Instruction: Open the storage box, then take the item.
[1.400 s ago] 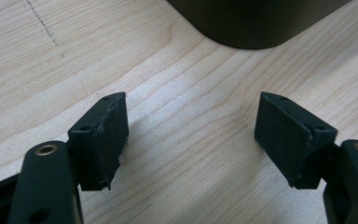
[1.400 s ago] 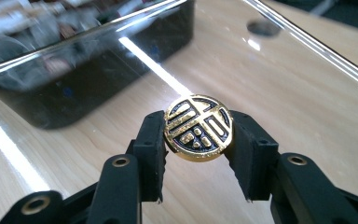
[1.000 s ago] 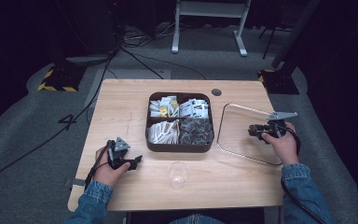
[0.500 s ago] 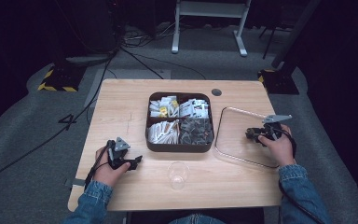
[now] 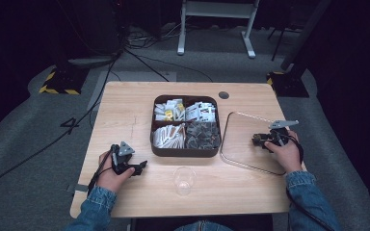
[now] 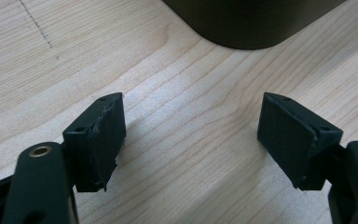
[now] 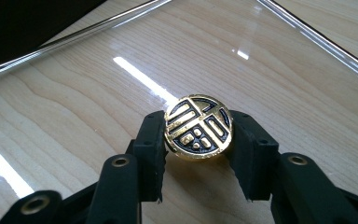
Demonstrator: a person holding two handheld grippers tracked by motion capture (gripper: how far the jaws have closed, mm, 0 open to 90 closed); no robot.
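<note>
The right gripper (image 7: pixel 198 140) clamps a round gold-and-black knob (image 7: pixel 198 127) between its 2 jaws; the left gripper's (image 6: pixel 191 135) jaws gape over bare wood.

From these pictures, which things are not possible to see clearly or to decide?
- Gold coin, right gripper view: its back face is turned away, and the fingers cover both side edges.
- Packets in the divided box, high view: too small to read or identify.
- Divided box, left gripper view: cut off by the top edge.
- Clear glass, high view: too small to tell whether it holds anything.
- Right gripper, high view: too small to show the coin.
</note>
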